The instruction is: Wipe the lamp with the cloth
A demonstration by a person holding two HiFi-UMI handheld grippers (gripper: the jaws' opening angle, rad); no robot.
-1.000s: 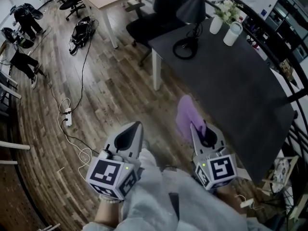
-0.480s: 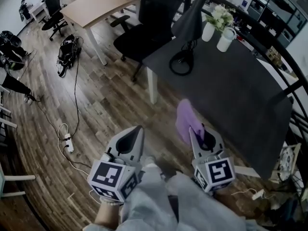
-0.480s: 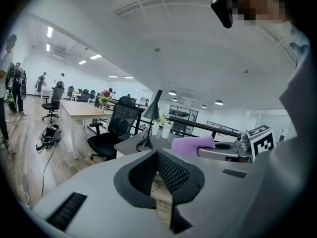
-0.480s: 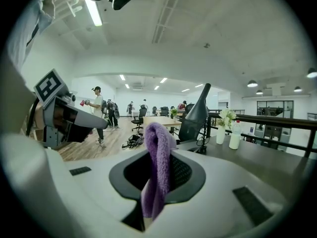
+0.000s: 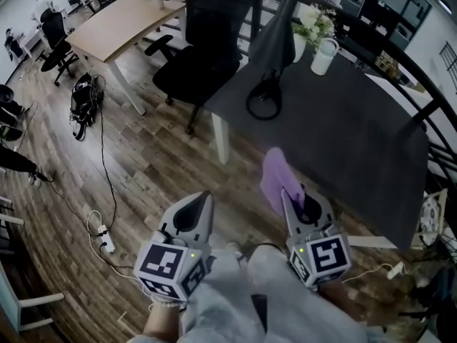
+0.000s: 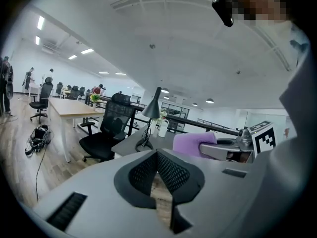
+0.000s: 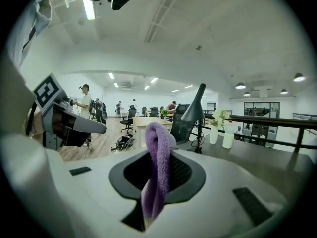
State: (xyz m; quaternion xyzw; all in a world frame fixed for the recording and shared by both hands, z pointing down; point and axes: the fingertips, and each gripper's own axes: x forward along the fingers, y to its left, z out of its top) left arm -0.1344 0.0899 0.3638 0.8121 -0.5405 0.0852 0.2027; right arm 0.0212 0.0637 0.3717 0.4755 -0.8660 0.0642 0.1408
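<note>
Closer to the counter (image 5: 343, 127) now, right tongs (image 5: 285, 191) clamping the purple cloth (image 5: 275, 176), left tongs (image 5: 207, 193) pinched together and empty; desk lamp (image 5: 273, 41) awaits wiping.

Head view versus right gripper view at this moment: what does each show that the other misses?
Only the head view shows the power strip on the wooden floor and the marker cube on the right gripper. Only the right gripper view shows the ceiling lights and the jaws closed on the purple cloth. Both show the cloth, the lamp and the dark table, with the cloth well apart from the lamp.
</note>
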